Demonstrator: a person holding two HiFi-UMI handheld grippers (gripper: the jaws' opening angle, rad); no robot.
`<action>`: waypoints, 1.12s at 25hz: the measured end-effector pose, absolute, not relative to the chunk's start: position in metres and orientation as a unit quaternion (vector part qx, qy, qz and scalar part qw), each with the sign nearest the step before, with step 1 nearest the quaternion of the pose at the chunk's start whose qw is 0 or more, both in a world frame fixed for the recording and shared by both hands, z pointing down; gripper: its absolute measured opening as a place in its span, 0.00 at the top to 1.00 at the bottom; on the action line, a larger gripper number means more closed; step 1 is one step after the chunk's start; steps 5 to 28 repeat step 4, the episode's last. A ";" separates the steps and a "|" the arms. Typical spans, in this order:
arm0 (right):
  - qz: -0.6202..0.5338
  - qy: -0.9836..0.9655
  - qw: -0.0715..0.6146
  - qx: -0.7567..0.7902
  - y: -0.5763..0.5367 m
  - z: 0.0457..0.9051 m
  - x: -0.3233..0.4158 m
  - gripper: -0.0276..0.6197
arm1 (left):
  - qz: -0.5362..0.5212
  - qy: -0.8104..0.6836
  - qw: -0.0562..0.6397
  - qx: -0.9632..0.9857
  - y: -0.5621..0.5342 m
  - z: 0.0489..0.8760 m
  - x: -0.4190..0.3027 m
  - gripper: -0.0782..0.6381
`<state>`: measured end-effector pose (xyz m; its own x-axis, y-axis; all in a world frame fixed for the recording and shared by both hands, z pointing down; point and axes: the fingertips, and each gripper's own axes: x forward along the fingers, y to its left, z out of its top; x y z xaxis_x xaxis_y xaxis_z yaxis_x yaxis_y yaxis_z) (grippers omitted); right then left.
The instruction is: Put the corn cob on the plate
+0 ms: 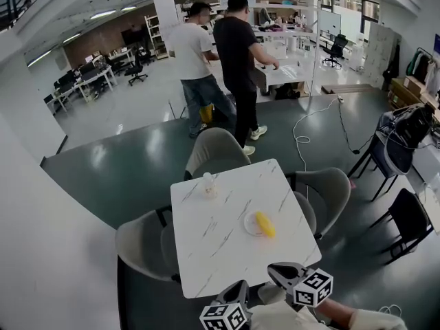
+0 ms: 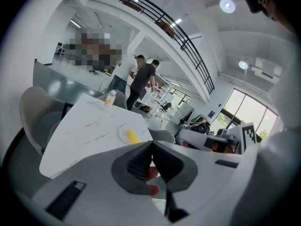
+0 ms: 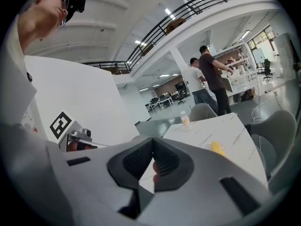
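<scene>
The corn cob (image 1: 265,225), short and bright yellow, is lying on its side on the plate (image 1: 248,223), slanting from far left to near right and covering the plate's right part. The plate, small, round and pale, is sitting flat on the white marbled surface (image 1: 213,246), right of centre and nearer the right edge than the left.

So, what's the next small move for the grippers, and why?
Probably just hold both back: the yellow corn cob already lies on the small pale plate on the white marble table, and the left gripper and right gripper are shut, empty, at its near edge.
</scene>
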<state>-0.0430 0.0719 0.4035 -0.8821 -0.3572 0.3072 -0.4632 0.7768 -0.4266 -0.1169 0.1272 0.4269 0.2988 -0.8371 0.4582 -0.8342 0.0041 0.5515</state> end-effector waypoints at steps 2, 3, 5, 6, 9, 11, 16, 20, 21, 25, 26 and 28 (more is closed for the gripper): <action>0.250 -0.937 0.104 0.220 0.072 0.403 -0.043 0.95 | -0.005 -0.583 0.382 0.717 0.129 0.425 -0.112 0.88; 0.249 -0.937 0.103 0.221 0.072 0.403 -0.042 0.95 | -0.006 -0.577 0.378 0.724 0.129 0.424 -0.110 0.88; 0.249 -0.937 0.103 0.222 0.072 0.403 -0.042 0.95 | -0.007 -0.571 0.373 0.732 0.130 0.423 -0.107 0.88; 0.249 -0.937 0.103 0.222 0.072 0.403 -0.042 0.95 | -0.007 -0.571 0.373 0.732 0.130 0.423 -0.107 0.88; 0.249 -0.937 0.103 0.222 0.072 0.403 -0.042 0.95 | -0.007 -0.571 0.373 0.732 0.130 0.423 -0.107 0.88; 0.249 -0.937 0.103 0.222 0.072 0.403 -0.042 0.95 | -0.007 -0.571 0.373 0.732 0.130 0.423 -0.107 0.88; 0.249 -0.937 0.103 0.222 0.072 0.403 -0.042 0.95 | -0.007 -0.571 0.373 0.732 0.130 0.423 -0.107 0.88; 0.249 -0.937 0.103 0.222 0.072 0.403 -0.042 0.95 | -0.007 -0.571 0.373 0.732 0.130 0.423 -0.107 0.88; 0.249 -0.937 0.103 0.222 0.072 0.403 -0.042 0.95 | -0.007 -0.571 0.373 0.732 0.130 0.423 -0.107 0.88; 0.249 -0.937 0.103 0.222 0.072 0.403 -0.042 0.95 | -0.007 -0.571 0.373 0.732 0.130 0.423 -0.107 0.88; 0.249 -0.937 0.103 0.222 0.072 0.403 -0.042 0.95 | -0.007 -0.571 0.373 0.732 0.130 0.423 -0.107 0.88; 0.249 -0.937 0.103 0.222 0.072 0.403 -0.042 0.95 | -0.007 -0.571 0.373 0.732 0.130 0.423 -0.107 0.88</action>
